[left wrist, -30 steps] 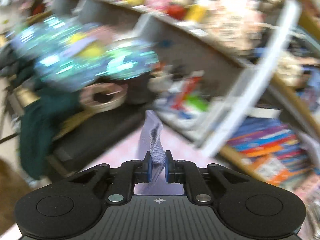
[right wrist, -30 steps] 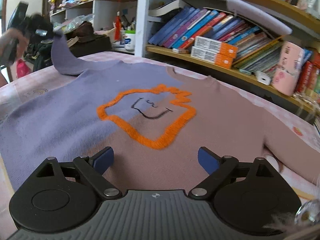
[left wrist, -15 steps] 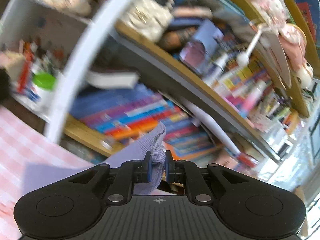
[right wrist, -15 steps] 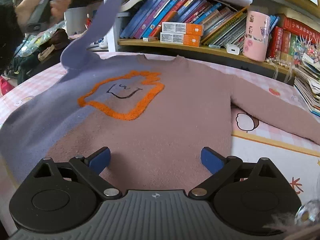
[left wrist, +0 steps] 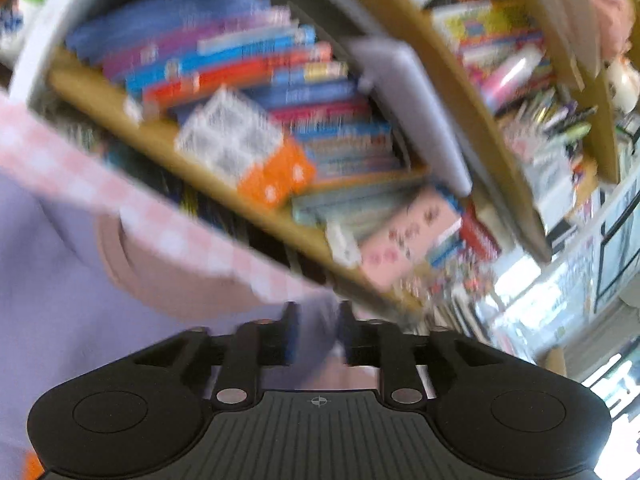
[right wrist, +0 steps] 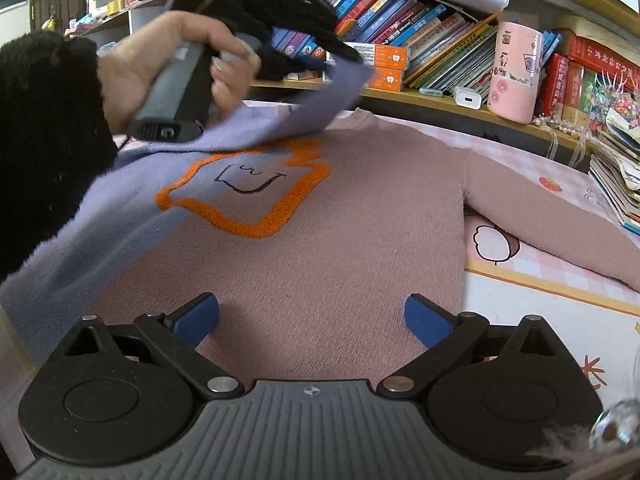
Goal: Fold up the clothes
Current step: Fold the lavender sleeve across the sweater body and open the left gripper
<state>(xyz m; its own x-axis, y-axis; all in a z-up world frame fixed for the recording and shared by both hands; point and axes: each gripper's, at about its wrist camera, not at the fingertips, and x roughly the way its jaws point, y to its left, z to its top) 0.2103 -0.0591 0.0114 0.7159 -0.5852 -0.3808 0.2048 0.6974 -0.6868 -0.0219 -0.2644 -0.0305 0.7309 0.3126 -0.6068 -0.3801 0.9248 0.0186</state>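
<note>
I am folding the lilac sleeve (right wrist: 304,108) across the chest of the pink-and-lilac sweater (right wrist: 340,240), which lies flat on the checked tablecloth (right wrist: 560,280). My left gripper (left wrist: 316,332) has just been opening, its jaws now parted with the cuff loose between them, above the orange star patch (right wrist: 248,196). My right gripper (right wrist: 312,316) hovers spread wide and empty over the hem. Next, I judge, the pink sleeve (right wrist: 552,220) needs fetching.
</note>
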